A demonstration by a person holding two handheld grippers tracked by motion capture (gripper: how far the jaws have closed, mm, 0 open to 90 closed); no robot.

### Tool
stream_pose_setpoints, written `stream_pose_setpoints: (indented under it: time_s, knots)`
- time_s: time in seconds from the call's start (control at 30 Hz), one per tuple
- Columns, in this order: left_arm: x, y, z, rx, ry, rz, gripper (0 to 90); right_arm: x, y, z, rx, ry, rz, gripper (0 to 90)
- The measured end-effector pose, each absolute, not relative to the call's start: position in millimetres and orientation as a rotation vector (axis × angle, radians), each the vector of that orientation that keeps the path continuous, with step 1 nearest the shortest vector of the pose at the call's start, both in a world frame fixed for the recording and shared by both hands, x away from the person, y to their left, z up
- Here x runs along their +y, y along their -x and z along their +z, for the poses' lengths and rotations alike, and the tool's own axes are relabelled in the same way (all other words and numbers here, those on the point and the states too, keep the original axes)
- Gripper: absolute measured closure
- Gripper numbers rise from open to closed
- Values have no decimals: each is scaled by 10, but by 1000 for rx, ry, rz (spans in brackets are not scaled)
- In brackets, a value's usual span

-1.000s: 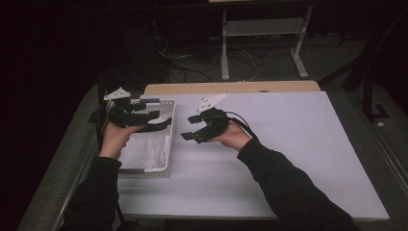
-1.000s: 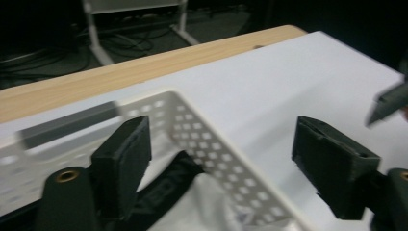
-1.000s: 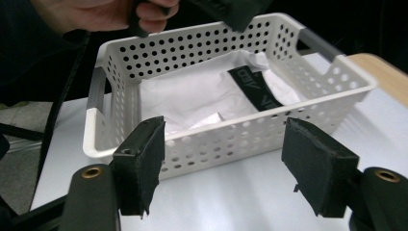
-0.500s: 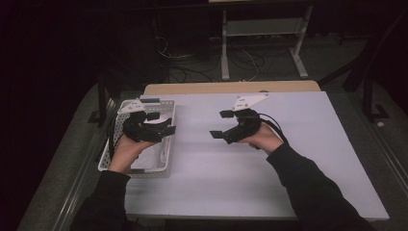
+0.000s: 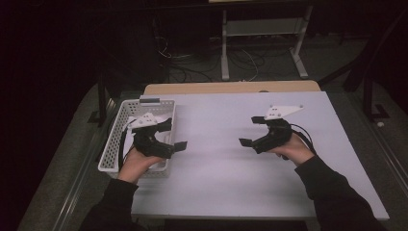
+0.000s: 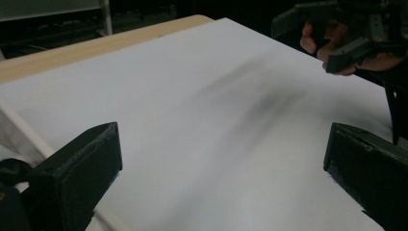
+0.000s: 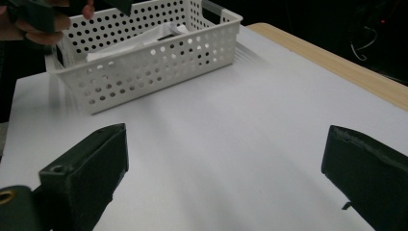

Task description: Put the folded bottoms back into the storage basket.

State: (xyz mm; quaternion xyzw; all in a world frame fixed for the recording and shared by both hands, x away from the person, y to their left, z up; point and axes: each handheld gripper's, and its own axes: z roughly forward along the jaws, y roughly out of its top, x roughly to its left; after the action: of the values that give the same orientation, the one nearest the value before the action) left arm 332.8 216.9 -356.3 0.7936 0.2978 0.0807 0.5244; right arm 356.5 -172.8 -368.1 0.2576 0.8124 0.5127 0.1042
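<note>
Basket (image 5: pixel 115 139): white perforated plastic, rectangular, at the table's left edge; white cloth (image 7: pixel 139 41) lies inside.
Left gripper (image 5: pixel 173 137): over the basket's near right part; jaws just opened wide, nothing between.
Right gripper (image 5: pixel 250 132): well right of the basket; jaws just opened wide, nothing between.
Table (image 5: pixel 221 163): smooth, white.

A dim room: white table (image 5: pixel 231 173), grey floor (image 5: pixel 62 163) (cables (image 5: pixel 240 60) beyond), pale metal stand (image 5: pixel 262 33).
</note>
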Motion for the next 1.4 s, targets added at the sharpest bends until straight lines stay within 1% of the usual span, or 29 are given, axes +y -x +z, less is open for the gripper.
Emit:
stream_pose_setpoints:
  time_s: [0.23,0.5,0.7,0.97,1.4]
  knots:
    - [2062,-3109,-3648,645,-1901,198,0,-2057,-3375,-3706,2348,-813,1511,21]
    - [2075,-3012,-3695,608,-1882,194,0,-2373,-3178,-3814,2321,-874,1507,22]
    - [2125,-2980,-3753,613,-1878,184,0,-2555,-3009,-3890,2300,-907,1511,23]
    - [2119,-2987,-3786,601,-1873,167,0,-2714,-2796,-4041,2296,-927,1493,23]
    - [2087,-2993,-3832,585,-1887,147,0,-2795,-2742,-4153,2327,-933,1435,23]
